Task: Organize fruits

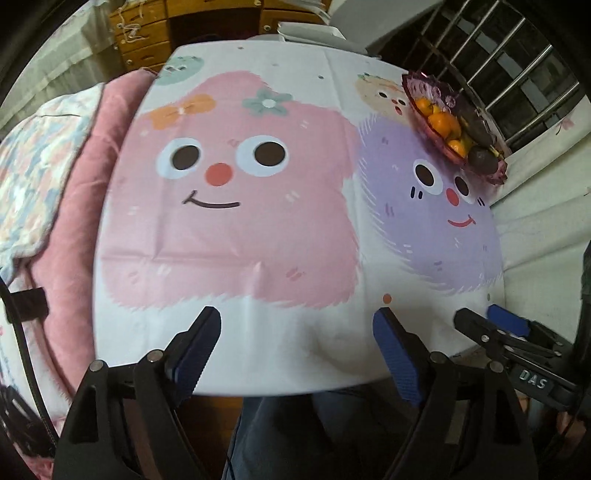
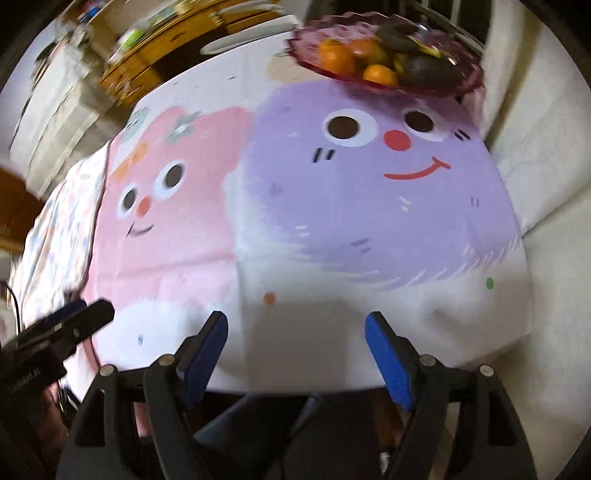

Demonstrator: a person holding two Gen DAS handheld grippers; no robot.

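A purple glass fruit bowl stands at the table's far right edge and holds oranges, dark avocados and some yellow-green fruit. It also shows in the right wrist view, straight ahead at the far edge, with oranges and avocados. My left gripper is open and empty over the near table edge, far from the bowl. My right gripper is open and empty over the near edge. The right gripper's fingers show at the left view's lower right.
The round table wears a cloth printed with a pink and a purple monster face. A pink blanket and floral quilt lie left of it. Wooden drawers stand behind. A barred window is at the right.
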